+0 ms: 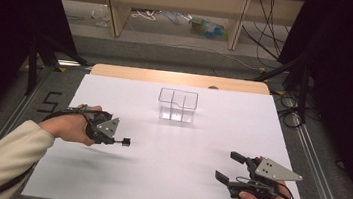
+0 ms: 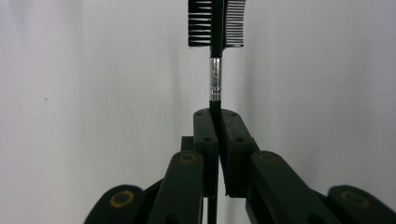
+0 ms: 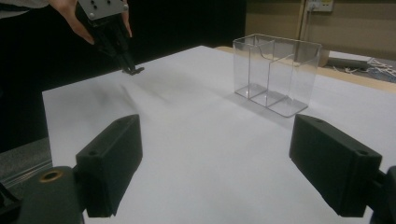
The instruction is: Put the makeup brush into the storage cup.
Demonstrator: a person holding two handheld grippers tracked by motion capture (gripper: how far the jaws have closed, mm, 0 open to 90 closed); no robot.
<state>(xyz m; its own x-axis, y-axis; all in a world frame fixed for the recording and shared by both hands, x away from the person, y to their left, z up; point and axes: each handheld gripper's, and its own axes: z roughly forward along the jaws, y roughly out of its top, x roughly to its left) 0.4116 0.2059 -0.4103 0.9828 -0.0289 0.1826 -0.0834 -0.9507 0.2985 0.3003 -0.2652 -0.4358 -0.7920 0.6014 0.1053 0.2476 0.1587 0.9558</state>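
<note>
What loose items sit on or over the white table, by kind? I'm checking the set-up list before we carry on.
Clear plastic organiser: 1
Black brow brush with comb head, clamped in the left gripper: 1
Total: 2

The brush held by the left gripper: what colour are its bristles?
Black bristles on the brush; clearest in the left gripper view.
</note>
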